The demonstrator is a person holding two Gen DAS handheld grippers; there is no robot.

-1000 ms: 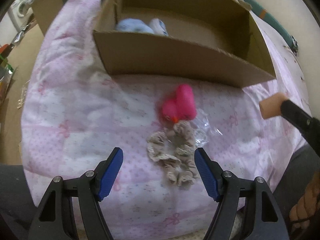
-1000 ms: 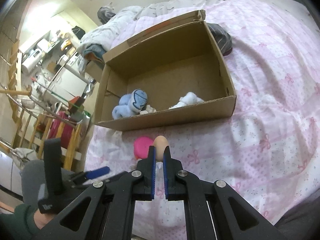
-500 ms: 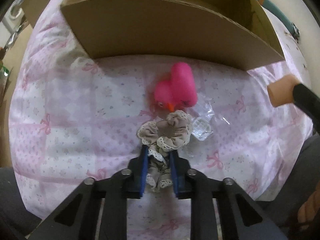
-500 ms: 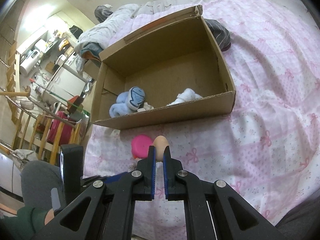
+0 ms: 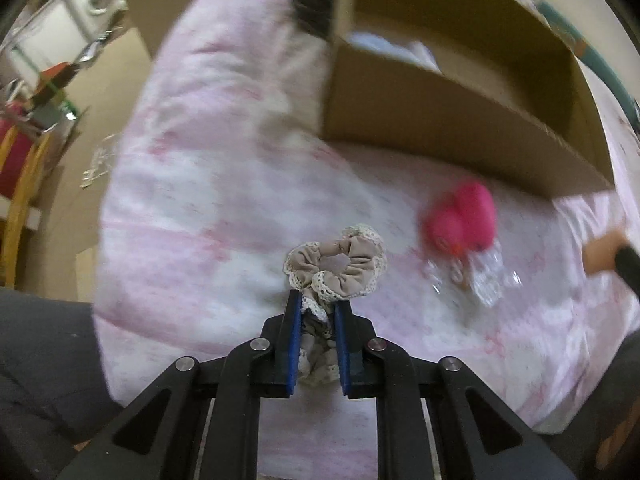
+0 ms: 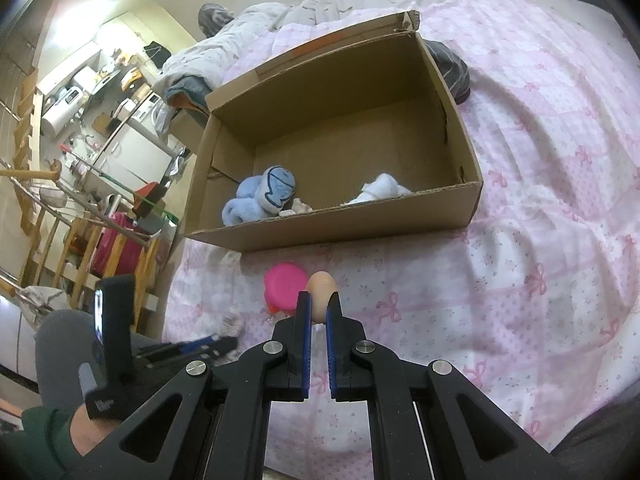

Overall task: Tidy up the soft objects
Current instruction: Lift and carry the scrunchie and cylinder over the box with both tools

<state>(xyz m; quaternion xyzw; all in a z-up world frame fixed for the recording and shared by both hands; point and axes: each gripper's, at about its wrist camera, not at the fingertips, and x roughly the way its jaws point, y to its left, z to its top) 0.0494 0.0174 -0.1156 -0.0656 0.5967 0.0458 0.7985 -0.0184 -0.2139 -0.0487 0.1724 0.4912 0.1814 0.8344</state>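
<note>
- My left gripper (image 5: pixel 316 306) is pinching the beige scrunchie (image 5: pixel 336 268); pink duck (image 5: pixel 460 222) lying at two o'clock.
- My right gripper (image 6: pixel 319 306) is squeezing the egg (image 6: pixel 321 294), box (image 6: pixel 332 232) at twelve.

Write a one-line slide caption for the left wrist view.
Left hand-held gripper pinching a beige scrunchie above the pink quilt, cardboard box ahead.

Left gripper (image 5: pixel 317 306) clamps beige scrunchie (image 5: pixel 340 266); box (image 5: pixel 460 120) beyond.
</note>
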